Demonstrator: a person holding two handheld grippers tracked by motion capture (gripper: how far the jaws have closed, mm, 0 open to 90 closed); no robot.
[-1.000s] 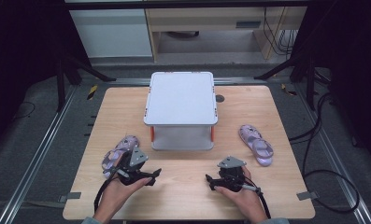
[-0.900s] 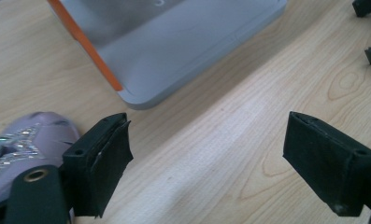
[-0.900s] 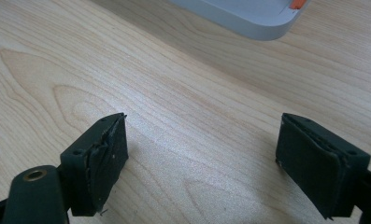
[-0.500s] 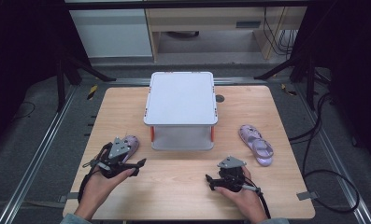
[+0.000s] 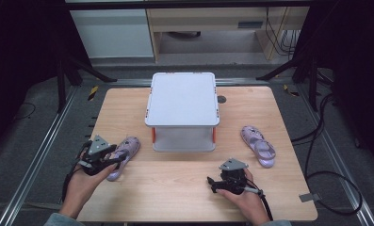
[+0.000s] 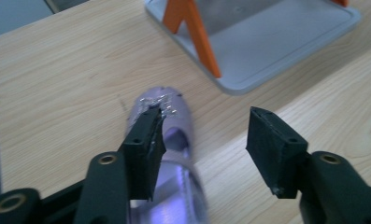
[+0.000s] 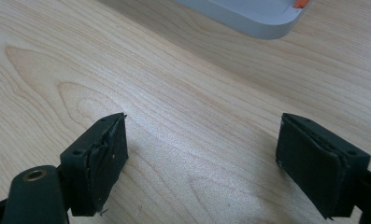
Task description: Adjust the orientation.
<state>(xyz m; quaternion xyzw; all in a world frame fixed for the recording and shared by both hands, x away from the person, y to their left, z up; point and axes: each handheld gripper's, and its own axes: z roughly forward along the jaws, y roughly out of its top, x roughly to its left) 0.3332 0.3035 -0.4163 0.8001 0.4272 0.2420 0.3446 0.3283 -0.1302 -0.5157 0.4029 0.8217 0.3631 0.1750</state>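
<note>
The left sandal (image 5: pixel 122 156) lies on the table (image 5: pixel 128 108) toward its near left corner, toe pointing up and right toward the grey rack (image 5: pixel 182 110), from which it lies a little apart. The left gripper (image 6: pixel 204 140) sits right over it: in the left gripper view one black pad covers the sandal's left edge near the sparkly toe, while the other pad hangs over bare wood to the right, well apart from the shoe. Its jaws have just been closing and now stand about half apart, with part of the sandal in the gap, though the pads do not clamp it; whether the near pad actually touches the shoe cannot be told. In the high view the left hand (image 5: pixel 83 181) carries that gripper at the sandal's heel end. The right gripper (image 7: pixel 202 154) rests near the front edge of the table, jaws wide apart with nothing but wood between them, and the rack's corner shows beyond. The right hand (image 5: pixel 243 193) holds it. There are two pale purple sandals: the second sandal (image 5: pixel 258 146) lies to the right of the rack, untouched. There is one rack, a white-topped shelf on orange legs, in the middle of the table, and two grippers, one per hand.
</note>
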